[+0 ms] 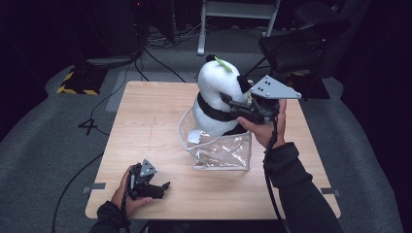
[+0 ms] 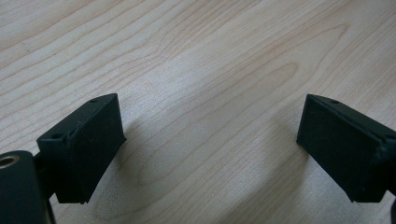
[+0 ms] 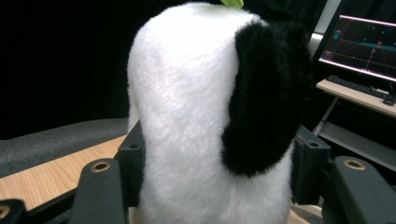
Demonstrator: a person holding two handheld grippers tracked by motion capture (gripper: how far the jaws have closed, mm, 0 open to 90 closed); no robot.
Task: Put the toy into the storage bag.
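Lowering the plush panda into the clear bag at mid-surface, right gripper clamped on its body (bottom already inside the rim). Left gripper idle, jaws spread, grasping nothing. Next, probably: push deeper, then release.

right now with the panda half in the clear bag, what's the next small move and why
Probably ease the plush panda straight down. The right claw grips its body, pads pressed into the fur on both sides, and its lower end already sits inside the clear bag while most of it rises above the rim. The left claw rests open on the table, apart from the bag.
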